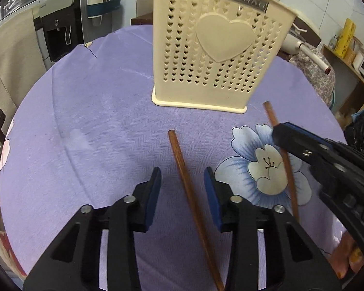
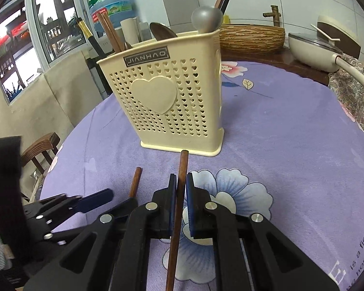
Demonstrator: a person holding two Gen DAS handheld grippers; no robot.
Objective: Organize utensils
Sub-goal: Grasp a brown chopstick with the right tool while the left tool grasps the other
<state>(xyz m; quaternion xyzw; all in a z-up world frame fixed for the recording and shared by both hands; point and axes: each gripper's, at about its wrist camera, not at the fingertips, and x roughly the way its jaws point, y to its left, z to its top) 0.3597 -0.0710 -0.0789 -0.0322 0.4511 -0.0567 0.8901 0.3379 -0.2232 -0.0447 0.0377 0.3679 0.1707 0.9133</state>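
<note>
So I'm holding a gripper in each hand here. My right gripper (image 2: 181, 189) is clamping one wooden chopstick (image 2: 179, 194) between its blue pads, thick end aimed at the far side where the cream utensil holder (image 2: 172, 101) is standing on the purple tablecloth (image 2: 291, 145). My left gripper (image 1: 182, 179) is straddling the second chopstick (image 1: 182, 165), which is lying on the cloth, jaws partway apart and not pinching it yet (pads are clearly off the wood). The holder's already carrying spoons and chopsticks, so I'm guessing both sticks are headed in there.
</note>
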